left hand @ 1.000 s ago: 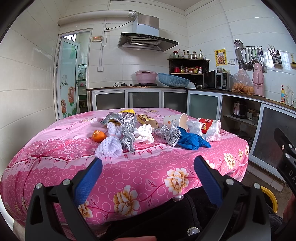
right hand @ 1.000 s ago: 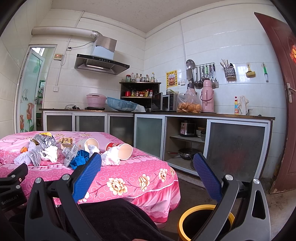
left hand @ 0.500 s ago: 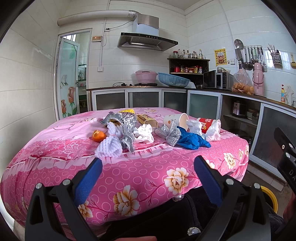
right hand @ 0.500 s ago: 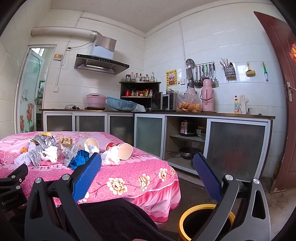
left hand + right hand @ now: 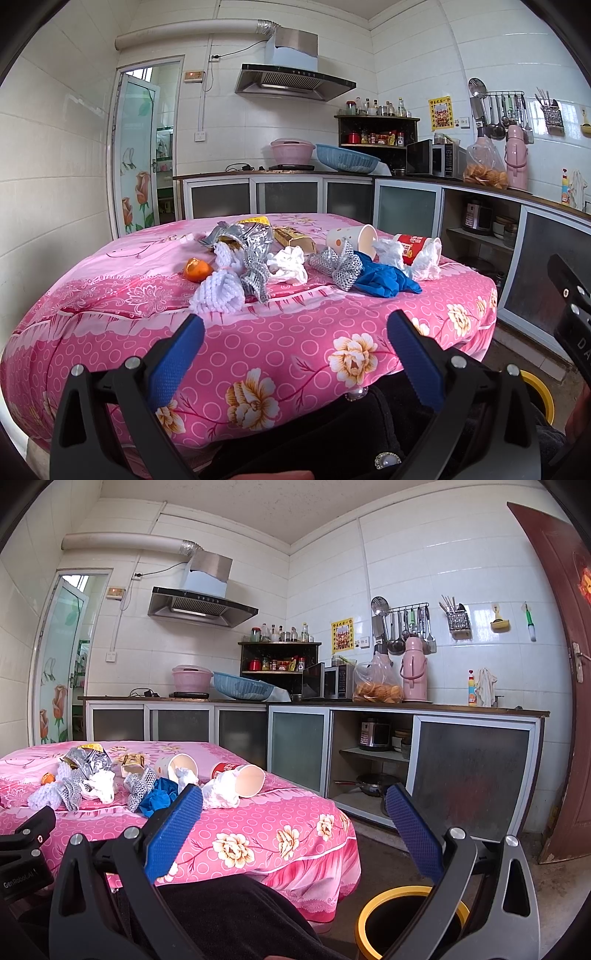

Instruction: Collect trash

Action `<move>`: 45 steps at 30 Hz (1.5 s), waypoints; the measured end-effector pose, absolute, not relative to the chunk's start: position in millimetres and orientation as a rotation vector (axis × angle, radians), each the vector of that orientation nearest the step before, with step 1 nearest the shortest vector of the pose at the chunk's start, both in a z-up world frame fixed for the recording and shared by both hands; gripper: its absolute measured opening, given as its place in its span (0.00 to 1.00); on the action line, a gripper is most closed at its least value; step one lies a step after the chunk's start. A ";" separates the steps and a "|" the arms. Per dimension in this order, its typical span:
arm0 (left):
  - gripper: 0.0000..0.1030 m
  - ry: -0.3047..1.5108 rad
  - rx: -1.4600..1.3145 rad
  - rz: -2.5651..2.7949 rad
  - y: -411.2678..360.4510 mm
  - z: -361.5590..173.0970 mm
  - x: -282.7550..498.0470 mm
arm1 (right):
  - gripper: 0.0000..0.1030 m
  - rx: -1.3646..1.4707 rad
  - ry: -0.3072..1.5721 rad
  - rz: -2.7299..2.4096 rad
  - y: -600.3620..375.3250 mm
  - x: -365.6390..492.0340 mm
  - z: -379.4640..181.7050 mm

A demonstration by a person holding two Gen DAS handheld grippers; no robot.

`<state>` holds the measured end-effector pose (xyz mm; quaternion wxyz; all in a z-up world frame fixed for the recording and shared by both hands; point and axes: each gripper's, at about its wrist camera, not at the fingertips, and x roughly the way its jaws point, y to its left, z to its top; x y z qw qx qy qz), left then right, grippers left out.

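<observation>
Both tongs, left point(image 5: 295, 326) and right point(image 5: 294, 797), hang released and empty short of the bench point(image 5: 280, 354), whose trash point(image 5: 295, 258) lies clustered mid-cloth, the yellow-rimmed bin point(image 5: 410, 919) placed beside for drops.

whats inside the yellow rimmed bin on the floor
The yellow-rimmed bin looks dark inside, with no trash visible. The right tool, open and empty, covers part of the opening, so its bottom cannot be seen.
</observation>
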<state>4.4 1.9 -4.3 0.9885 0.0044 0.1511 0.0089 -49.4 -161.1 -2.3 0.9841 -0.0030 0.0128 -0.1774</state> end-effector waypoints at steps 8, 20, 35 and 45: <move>0.93 0.304 0.008 0.018 2.1 -4.4 4.6 | 0.93 -0.005 0.026 -0.357 -161.6 -49.2 -2.2; 0.93 0.304 0.003 0.024 3.8 -4.5 6.2 | 0.93 -0.001 0.035 -0.361 -161.5 -49.1 -0.2; 0.93 0.490 -0.060 -0.017 77.3 29.0 63.9 | 0.93 -0.035 0.196 -0.293 -200.9 16.9 38.7; 0.93 0.569 -0.041 -0.060 138.5 37.2 93.0 | 0.92 -0.068 0.497 0.137 -200.2 108.6 38.0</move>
